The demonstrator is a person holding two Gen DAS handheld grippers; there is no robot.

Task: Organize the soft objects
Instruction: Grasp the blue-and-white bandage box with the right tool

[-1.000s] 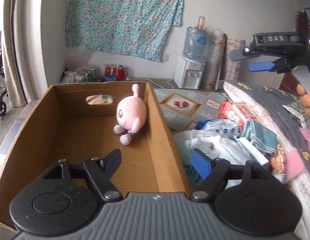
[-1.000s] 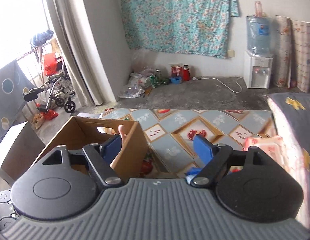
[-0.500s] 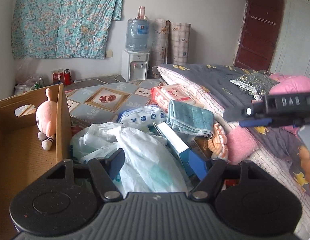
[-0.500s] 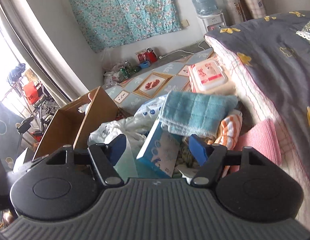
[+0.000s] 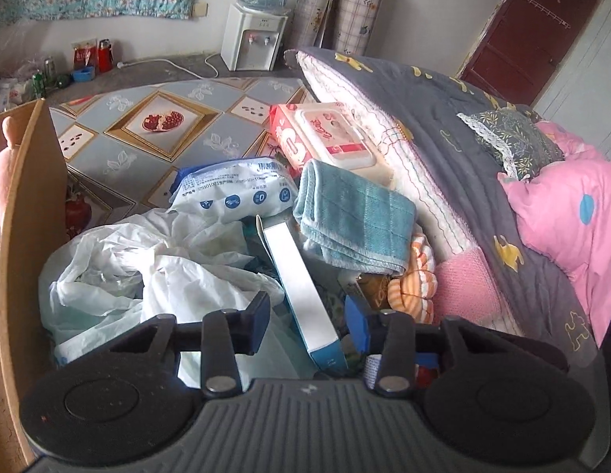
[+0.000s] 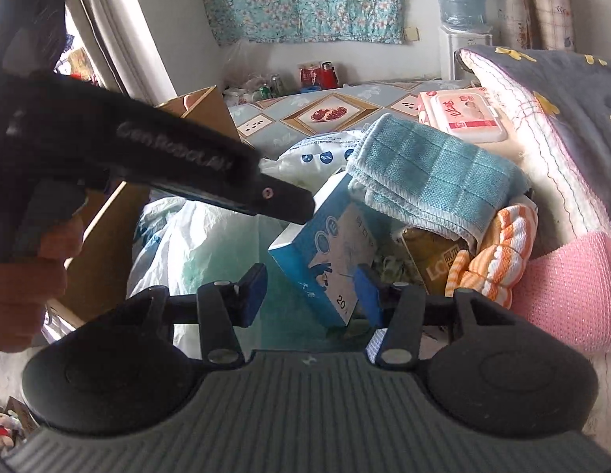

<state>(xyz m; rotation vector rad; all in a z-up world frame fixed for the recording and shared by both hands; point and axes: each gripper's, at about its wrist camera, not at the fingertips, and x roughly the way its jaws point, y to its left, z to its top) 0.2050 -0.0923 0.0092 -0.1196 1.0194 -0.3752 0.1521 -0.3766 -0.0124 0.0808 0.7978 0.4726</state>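
A folded teal towel (image 5: 354,218) lies on a pile of clutter beside the bed, also seen in the right wrist view (image 6: 431,173). An orange-striped cloth (image 5: 414,280) (image 6: 490,252) lies under its right end. A pink plush (image 5: 0,161) sits in the cardboard box (image 5: 17,205) at left. My left gripper (image 5: 311,321) is open and empty, low over a blue-white carton (image 5: 301,287). My right gripper (image 6: 309,293) is open and empty, just before the same carton (image 6: 329,260). The left gripper's body (image 6: 155,161) crosses the right wrist view.
A white plastic bag (image 5: 148,268), a blue-white pack (image 5: 234,189) and a pink wipes pack (image 5: 329,138) surround the towel. A pink knit cloth (image 5: 467,291) lies against the bed (image 5: 463,149). A water dispenser (image 5: 254,39) stands by the far wall.
Both grippers swung from the cardboard box over to the pile by the bed and came down close to the carton and towel. Both stayed open.
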